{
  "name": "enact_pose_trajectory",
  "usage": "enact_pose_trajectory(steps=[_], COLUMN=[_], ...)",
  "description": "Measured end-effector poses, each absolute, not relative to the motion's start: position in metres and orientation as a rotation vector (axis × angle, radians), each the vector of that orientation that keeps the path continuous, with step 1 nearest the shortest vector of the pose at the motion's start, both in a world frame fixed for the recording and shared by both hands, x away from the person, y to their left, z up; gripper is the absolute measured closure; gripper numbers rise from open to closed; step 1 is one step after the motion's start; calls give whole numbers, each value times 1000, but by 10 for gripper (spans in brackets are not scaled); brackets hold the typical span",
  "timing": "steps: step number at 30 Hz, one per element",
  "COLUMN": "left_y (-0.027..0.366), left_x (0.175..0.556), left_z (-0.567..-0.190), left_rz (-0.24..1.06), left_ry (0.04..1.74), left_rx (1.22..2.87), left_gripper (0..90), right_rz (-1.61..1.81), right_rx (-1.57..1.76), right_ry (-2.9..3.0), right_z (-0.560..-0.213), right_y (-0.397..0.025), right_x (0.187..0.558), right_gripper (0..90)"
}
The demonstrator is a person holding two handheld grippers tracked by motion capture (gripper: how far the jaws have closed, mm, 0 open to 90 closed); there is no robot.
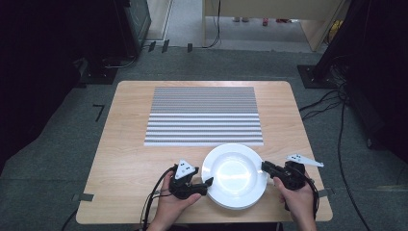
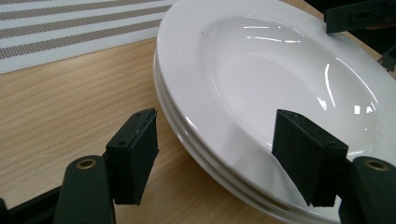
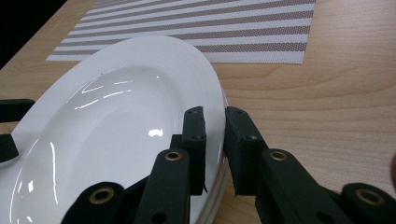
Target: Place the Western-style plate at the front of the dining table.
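High view: a stack of white plates (image 1: 235, 175) rests on the wooden table (image 1: 125, 159), just on the person's side of the striped placemat (image 1: 204, 115), its far rim touching or nearly touching the mat's near edge. The left gripper (image 1: 208, 183) sits at the stack's left rim, held by the left hand (image 1: 173, 204); the right gripper (image 1: 264, 167) meets the right rim, held by the right hand (image 1: 297, 199). Each gripper carries a grey three-cornered plate on top.

Left gripper view: the two black jaws stand wide apart — one over the bare table to the left of the stack, the other over the top plate's rim (image 2: 187, 93). Neither jaw presses the stack (image 2: 261, 93). At least three plate edges show, layered one on another. The placemat (image 2: 70, 28) lies beyond the stack; the other gripper's jaw (image 2: 359, 18) shows at the far rim.

Right gripper view: the jaws are nearly closed, clamped on the rim of the top plate (image 3: 212, 107) — one jaw above the rim, one outside and below it. The plate stack (image 3: 116, 130) fills the left of the jaws; the placemat (image 3: 210, 32) lies beyond it.
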State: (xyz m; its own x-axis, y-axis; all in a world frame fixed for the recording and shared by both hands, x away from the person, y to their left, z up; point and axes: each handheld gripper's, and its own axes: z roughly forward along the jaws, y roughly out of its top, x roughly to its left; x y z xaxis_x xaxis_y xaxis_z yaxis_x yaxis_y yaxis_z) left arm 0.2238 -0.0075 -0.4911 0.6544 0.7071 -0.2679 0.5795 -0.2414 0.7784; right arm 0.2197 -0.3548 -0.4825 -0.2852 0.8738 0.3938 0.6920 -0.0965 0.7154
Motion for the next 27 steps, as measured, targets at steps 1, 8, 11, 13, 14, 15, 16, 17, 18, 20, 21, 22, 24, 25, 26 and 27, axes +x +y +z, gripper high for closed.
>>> enact_pose_trajectory(steps=[1,8,11,13,14,15,16,17,18,20,21,22,24,25,26,27], left_y=[-8,-11,-12,-12,-12,-12,-11,-10,-8,-8,-7,-7,-7,-7,-8,-8], left_x=[224,224,223,223,223,224,224,224,225,225,225,225,224,224,224,224], left_z=[-492,-494,-495,-495,-495,-495,-495,-495,-495,-494,-494,-494,-494,-494,-494,-494], left_rz=[160,127,121,120,124,126,132,136,140,142,143,147,154,158,160,161], left_ry=[1006,1001,1000,999,1002,1003,1006,1010,1017,1021,1020,1019,1020,1019,1020,1021], left_rx=[1935,1946,1946,1947,1948,1948,1947,1946,1937,1931,1931,1931,1931,1933,1933,1932], left_gripper=[313,312,314,313,313,313,323,333,344,363,363,368,374,374,376,378], right_rz=[1326,1320,1322,1321,1321,1324,1334,1339,1346,1351,1354,1355,1358,1363,1374,1376], right_rx=[1742,1743,1745,1744,1745,1746,1744,1744,1745,1748,1746,1744,1754,1755,1764,1765], right_ry=[1962,1959,1957,1957,1955,1953,1956,1959,1960,1962,1962,1964,1960,1959,1955,1954], right_z=[-482,-483,-483,-483,-483,-483,-483,-483,-483,-483,-484,-484,-484,-484,-485,-485], right_y=[-355,-354,-354,-354,-354,-354,-354,-353,-353,-352,-352,-352,-352,-352,-353,-353], right_x=[220,220,220,220,220,219,220,220,220,220,220,220,220,220,221,221], right_gripper=[799,805,807,808,813,822,829,829,829,829,829,830,831,832,834,834])
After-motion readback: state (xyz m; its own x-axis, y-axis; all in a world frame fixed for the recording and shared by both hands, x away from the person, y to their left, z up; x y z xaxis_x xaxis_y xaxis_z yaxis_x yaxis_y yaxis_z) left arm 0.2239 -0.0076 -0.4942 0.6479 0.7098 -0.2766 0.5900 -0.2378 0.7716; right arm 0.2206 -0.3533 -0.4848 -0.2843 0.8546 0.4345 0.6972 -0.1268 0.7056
